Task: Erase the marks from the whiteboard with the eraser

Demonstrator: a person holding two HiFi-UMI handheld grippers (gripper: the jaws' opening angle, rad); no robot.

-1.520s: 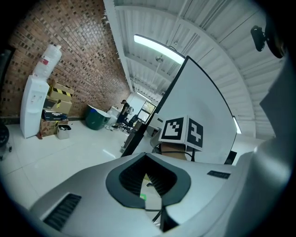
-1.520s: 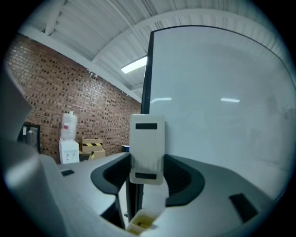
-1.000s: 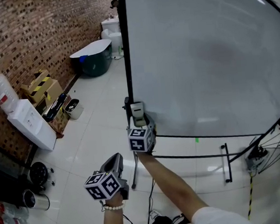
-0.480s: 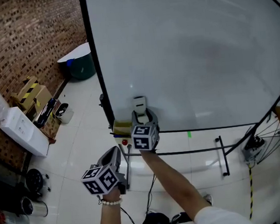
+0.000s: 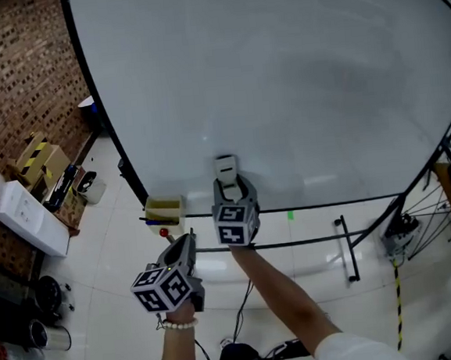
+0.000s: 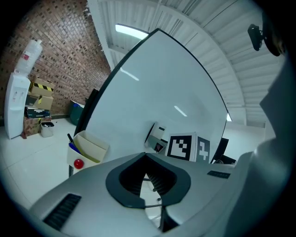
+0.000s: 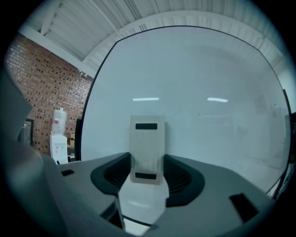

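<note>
Right tool (image 5: 228,186) pinching eraser (image 5: 225,169) against whiteboard (image 5: 294,67). Left tool (image 5: 184,248) pressed together, empty, at 7 o'clock. Risk: wiping pressure may twist eraser out of grip.

A white tiled floor (image 5: 110,252) is stretching across the lower half of the head view, and the whiteboard (image 5: 279,76) is standing on it by thin black legs (image 5: 346,249) at lower right. Along the brick wall at the left edge, a white water dispenser (image 5: 29,218), cardboard boxes (image 5: 39,156) with yellow-and-black tape and a small bin (image 5: 91,187) are sitting close together, with a dark tub (image 5: 90,109) lying further up. At lower left a dark round thing (image 5: 45,293) and a metal cylinder (image 5: 49,337) are resting near each other, while black cables (image 5: 241,316) are trailing over the tiles at bottom centre.
</note>
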